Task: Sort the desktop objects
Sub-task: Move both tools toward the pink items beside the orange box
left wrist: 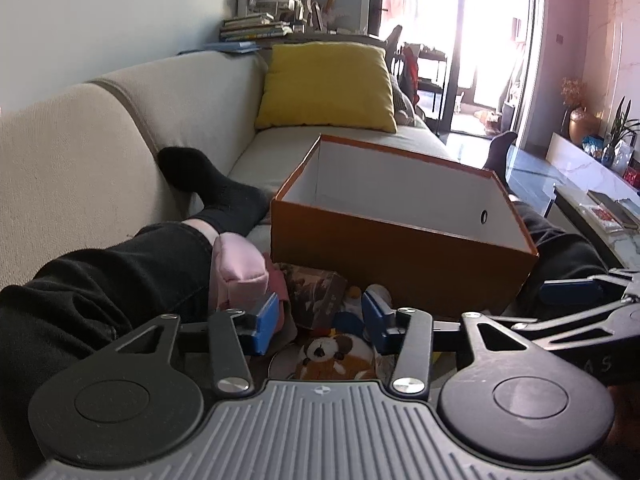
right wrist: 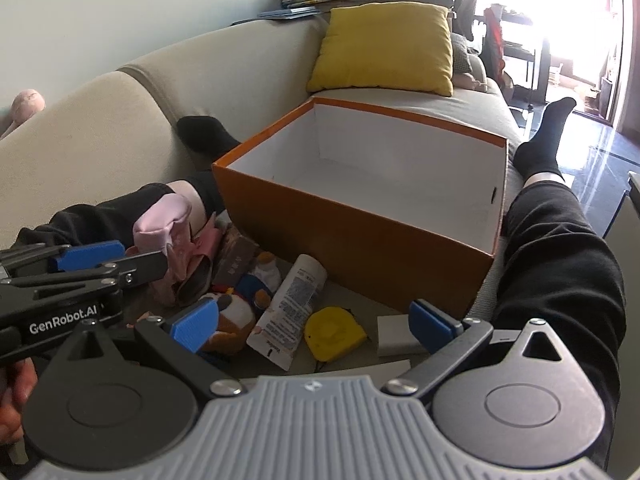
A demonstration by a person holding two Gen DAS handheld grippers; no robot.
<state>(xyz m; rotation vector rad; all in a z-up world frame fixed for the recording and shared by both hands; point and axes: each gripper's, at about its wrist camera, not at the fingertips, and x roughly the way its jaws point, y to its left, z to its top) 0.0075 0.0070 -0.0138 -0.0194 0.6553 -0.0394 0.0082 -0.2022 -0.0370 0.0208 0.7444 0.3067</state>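
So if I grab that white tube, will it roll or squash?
The tube looks like soft plastic, so it may dent under pressure. Its round cap end could let it roll; the flat crimped end probably limits that. Likely light.

Black trousers (right wrist: 560,264), black socks (right wrist: 540,148); black gripper (right wrist: 316,326) with blue pads.

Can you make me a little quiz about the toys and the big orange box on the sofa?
1. True or false: the orange box already has toys in it.
2. Which lies nearest the yellow tape measure? A) the white tube B) the yellow cushion C) the pink pouch
3. Fill in: the right gripper hangs over the pile with its jaws wide ____.

Key: 1 false, what shows of its inside looks empty; 2 A; 3 open.
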